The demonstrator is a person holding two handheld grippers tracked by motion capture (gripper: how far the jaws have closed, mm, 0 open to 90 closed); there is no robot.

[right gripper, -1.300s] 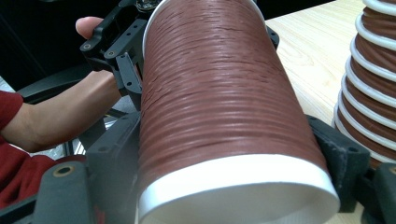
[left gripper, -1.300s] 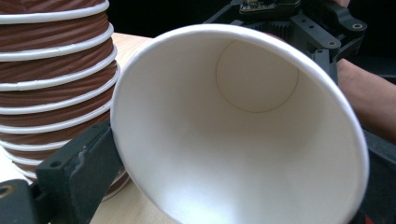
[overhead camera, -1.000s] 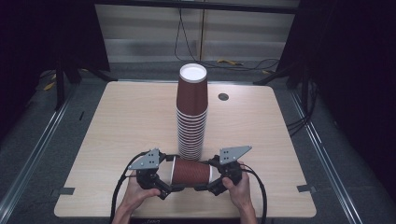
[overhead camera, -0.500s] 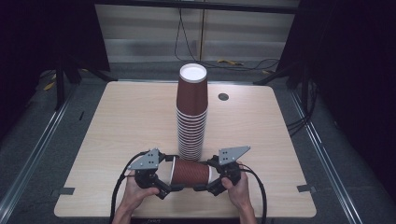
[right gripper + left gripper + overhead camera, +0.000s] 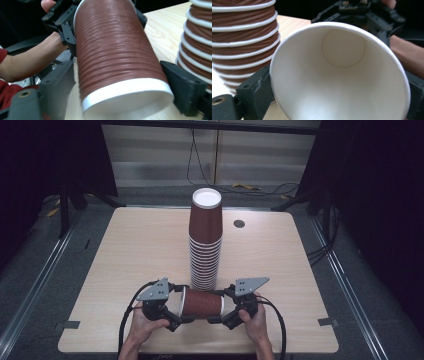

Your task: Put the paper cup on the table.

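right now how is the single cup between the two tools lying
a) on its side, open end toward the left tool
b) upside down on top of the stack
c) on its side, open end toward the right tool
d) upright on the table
a: the cup lies level between the tools, and the left gripper view looks straight into its white inside, while the right gripper view meets its closed base.

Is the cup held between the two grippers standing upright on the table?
No, the single cup lies on its side in the high view, its open mouth toward the left gripper and its base toward the right gripper.
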